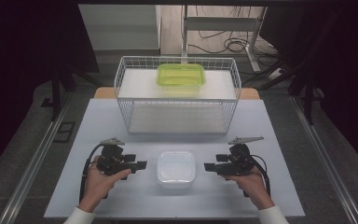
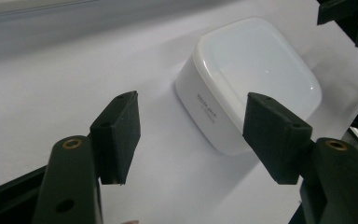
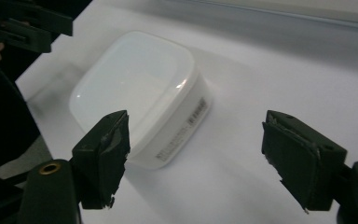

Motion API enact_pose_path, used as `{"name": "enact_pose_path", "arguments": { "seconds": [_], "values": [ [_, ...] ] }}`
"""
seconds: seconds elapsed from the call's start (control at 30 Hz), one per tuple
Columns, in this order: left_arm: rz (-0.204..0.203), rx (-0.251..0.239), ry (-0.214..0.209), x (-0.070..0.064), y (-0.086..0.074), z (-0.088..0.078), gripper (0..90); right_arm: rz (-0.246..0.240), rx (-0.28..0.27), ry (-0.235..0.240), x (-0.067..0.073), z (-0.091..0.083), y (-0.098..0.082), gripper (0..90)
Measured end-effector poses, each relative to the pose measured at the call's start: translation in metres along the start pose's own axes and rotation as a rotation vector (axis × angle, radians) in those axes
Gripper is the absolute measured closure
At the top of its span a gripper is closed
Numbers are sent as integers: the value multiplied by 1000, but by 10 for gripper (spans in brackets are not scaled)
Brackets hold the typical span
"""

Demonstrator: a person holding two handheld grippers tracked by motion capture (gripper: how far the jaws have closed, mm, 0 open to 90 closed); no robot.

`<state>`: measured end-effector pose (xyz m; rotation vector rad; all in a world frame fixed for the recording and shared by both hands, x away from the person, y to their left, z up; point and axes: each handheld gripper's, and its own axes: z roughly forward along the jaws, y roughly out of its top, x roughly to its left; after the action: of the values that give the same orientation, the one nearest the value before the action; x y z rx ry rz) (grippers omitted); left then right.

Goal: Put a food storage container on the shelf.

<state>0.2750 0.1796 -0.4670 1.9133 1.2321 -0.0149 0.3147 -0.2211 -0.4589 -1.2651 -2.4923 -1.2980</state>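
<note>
My left gripper (image 1: 141, 164) and right gripper (image 1: 209, 166) sit released, nothing between their jaws, flanking the white lidded box (image 1: 176, 168) near the table's (image 1: 98, 121) front edge. I would bring both in level against its opposite sides, squeezing evenly, before lifting toward the wire basket (image 1: 121, 79) at the far edge.

Bare table (image 1: 121, 196) on both sides of white box (image 1: 176, 169): gap betw. it & left gripper (image 1: 142, 164), same w/ right gripper (image 1: 208, 166), both w/ jaws apart, nothing betw. them. Open strip of table in front of box too. Behind it, wire basket (image 1: 177, 95) blocks the way back; green container (image 1: 181, 74) sits on top of it.
</note>
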Motion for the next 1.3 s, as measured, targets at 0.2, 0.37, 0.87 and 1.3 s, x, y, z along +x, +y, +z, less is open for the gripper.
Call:
{"name": "enact_pose_path", "arguments": {
  "seconds": [0.2, 0.37, 0.87, 1.3],
  "values": [
    [-61, -9, -38, 4, -1, 3, 381, 11, 13, 28, 5, 8, -1, 285],
    [-103, -20, -51, 8, -2, 3, 385, 16, 28, 40, 8, 19, -2, 297],
    [-164, 8, -133, 11, -3, 28, 430, 87, 16, 81, 8, 34, -4, 345],
    [-179, 29, -175, 8, -4, 42, 528, 138, 32, 122, 6, 46, -5, 461]
  ]
}}
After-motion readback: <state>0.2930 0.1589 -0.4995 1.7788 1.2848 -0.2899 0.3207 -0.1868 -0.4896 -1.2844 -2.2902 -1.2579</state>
